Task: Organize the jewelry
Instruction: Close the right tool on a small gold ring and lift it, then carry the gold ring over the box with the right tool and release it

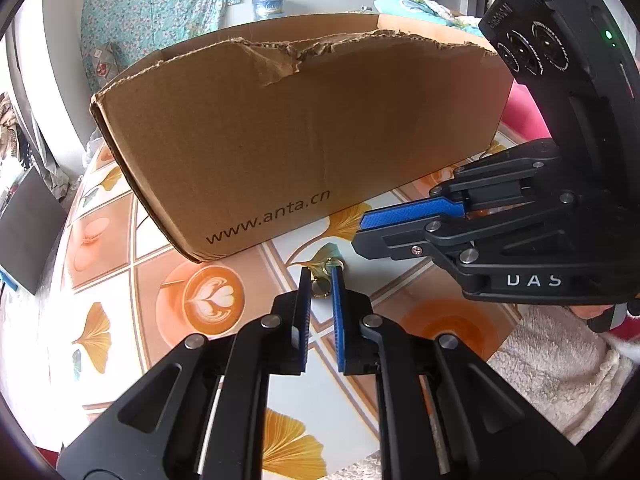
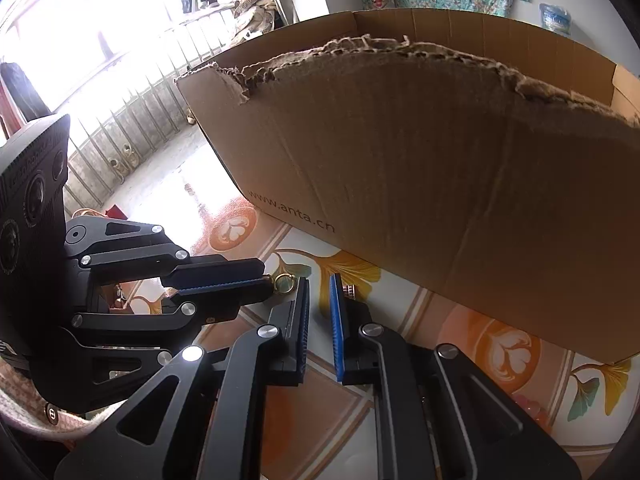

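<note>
Left claw (image 1: pixel 320 280) clamps gold ring (image 1: pixel 321 289) at pad tips; right claw (image 2: pixel 320 284) clenched, empty. Risk: shallow grip, ring slips onto worktop (image 1: pixel 168 240) short of box (image 1: pixel 304 132).

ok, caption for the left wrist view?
Left gripper closed around a small gold ring on the patterned tablecloth, before a torn brown cardboard box.

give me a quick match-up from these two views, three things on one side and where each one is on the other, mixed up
Things:
1. small gold ring
2. brown cardboard box with a torn top edge
3. white fluffy sleeve

Places:
a. just behind the right tool
b. between the blue pads of the left tool
c. standing on the printed table, beyond both tools

Pairs: 1-b, 2-c, 3-a
</note>
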`<state>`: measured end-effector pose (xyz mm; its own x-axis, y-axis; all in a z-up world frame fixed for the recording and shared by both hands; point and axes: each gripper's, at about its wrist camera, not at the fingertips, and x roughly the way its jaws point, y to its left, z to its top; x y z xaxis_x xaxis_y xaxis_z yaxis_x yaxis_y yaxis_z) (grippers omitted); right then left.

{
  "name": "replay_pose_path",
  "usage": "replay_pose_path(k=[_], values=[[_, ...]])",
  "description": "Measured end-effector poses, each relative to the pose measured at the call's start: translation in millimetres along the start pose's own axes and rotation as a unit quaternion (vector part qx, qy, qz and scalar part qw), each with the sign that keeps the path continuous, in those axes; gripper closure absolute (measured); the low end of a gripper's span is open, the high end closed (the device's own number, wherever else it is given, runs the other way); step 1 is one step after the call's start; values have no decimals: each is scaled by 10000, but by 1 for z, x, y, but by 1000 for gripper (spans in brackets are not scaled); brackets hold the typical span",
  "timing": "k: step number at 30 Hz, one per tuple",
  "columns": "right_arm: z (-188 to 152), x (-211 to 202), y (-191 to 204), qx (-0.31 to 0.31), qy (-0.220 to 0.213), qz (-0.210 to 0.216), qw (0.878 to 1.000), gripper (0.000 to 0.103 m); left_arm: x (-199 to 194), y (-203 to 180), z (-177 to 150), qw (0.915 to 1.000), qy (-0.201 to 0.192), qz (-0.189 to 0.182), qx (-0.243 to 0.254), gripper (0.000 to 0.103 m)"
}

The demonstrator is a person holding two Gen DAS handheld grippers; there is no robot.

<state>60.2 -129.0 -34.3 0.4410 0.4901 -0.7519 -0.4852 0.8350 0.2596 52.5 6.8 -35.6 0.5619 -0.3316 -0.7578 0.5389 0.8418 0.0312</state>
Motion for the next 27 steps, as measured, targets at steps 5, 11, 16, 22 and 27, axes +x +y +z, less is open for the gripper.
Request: replay_pose_path(k=[5,11,16,22,27], values=[[2,-4,3,-151,-60,9,9999,92,1,4,-2,10000,-2,-41,-62,94],[3,-3,21,-672,-22,3,9977,85,-9,13,-3,9997,-56,55,-232,94],[5,3,38,-1182,-27,-205,9928,81,-14,23,-5,9993,-86,163,-340,94],[6,10,46,-1545,70,-289,9875,83,-13,27,-6,9990,-95,189,-405,94],[8,9,47,-1558,131,-154,9876,98,-16,22,-1,9989,-122,186,-417,94]])
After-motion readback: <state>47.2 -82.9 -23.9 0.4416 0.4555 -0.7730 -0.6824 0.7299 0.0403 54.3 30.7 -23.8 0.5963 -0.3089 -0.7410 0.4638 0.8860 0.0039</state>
